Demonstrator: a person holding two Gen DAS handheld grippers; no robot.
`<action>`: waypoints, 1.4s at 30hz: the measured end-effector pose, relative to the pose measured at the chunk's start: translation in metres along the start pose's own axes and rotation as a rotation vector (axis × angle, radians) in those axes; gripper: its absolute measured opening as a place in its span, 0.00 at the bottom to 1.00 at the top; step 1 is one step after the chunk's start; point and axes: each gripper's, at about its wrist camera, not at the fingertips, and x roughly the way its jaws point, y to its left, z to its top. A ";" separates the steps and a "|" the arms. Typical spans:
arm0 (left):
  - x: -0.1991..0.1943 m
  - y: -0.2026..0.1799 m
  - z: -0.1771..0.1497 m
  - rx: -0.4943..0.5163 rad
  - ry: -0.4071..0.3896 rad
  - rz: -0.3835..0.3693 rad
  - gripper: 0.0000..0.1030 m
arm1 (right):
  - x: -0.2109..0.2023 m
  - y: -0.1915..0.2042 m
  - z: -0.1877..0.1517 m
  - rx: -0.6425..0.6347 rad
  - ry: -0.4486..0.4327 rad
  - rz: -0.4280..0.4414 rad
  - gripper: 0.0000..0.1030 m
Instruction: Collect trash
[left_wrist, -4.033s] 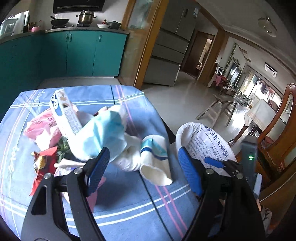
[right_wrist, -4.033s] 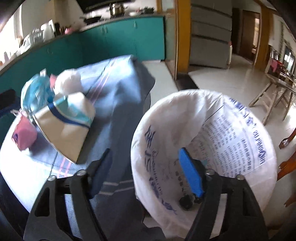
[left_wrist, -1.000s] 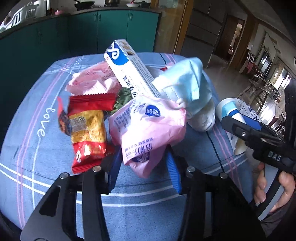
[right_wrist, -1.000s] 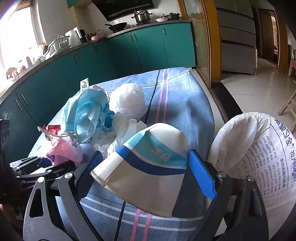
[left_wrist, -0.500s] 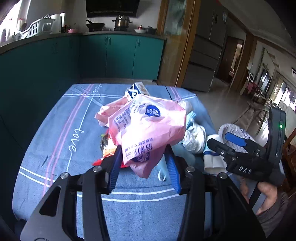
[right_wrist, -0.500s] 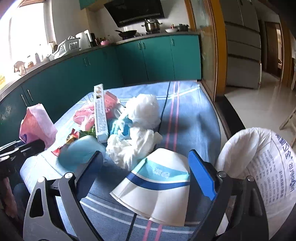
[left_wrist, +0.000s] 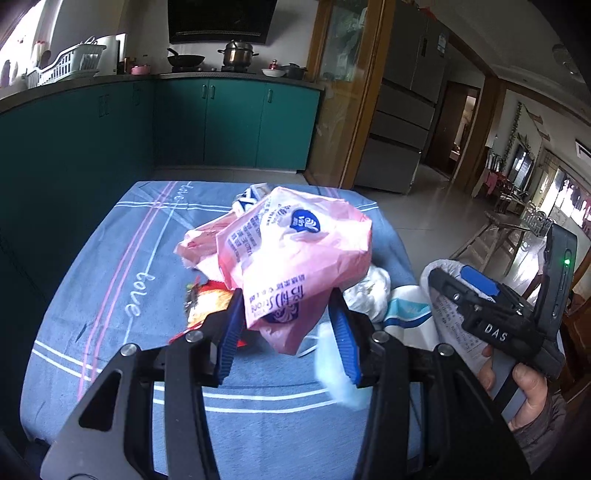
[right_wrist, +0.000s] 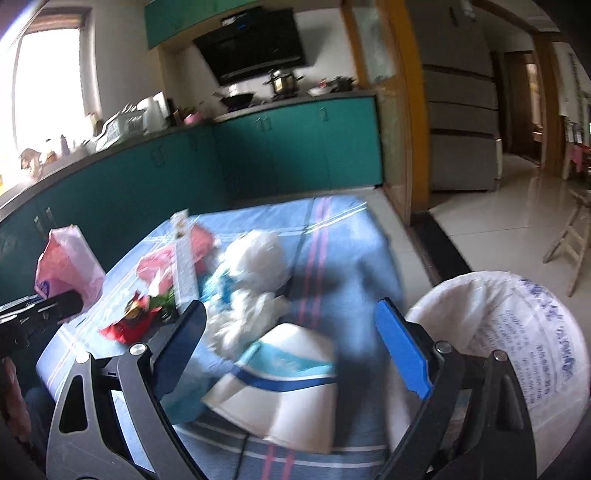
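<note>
— What are we seeing at the left claw (left_wrist: 288, 334)?

— We are seeing its blue pads pressing a crumpled pink wrapper (left_wrist: 295, 251) from both sides, about halfway closed, holding it lifted above the desk (left_wrist: 110, 295) with its blue striped cloth. We are also seeing something pale blue and blurred (left_wrist: 340, 373) by the right-hand pad; we cannot tell what it is or whether it is caught.

— And the right claw (right_wrist: 291, 339)?

— We are finding it standing wide, gripping nothing, hanging over the flattened paper cup (right_wrist: 284, 384) lying on the cloth. A hand (left_wrist: 524, 391) is gripping its handle.

— Where is the rest of the trash?

— We are seeing it piled mid-desk: a white crumpled bag (right_wrist: 258, 266), a long box (right_wrist: 183, 258), a red snack packet (right_wrist: 129, 325). The white lined bin (right_wrist: 517, 332) is standing just beside the desk's edge.

— What is hard to read?

— The right view is blurring, the wrapper is hiding much of the pile, and the bin's lower part is being cut off.
</note>
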 end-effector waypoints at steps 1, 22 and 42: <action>0.001 -0.004 0.002 0.004 -0.001 -0.009 0.46 | -0.003 -0.005 0.001 0.008 -0.013 -0.021 0.88; 0.102 -0.156 0.002 0.187 0.248 -0.380 0.46 | -0.072 -0.146 -0.034 0.370 -0.075 -0.393 0.88; 0.043 -0.055 0.016 0.047 0.057 -0.022 0.49 | 0.021 -0.011 -0.028 0.055 0.164 0.045 0.92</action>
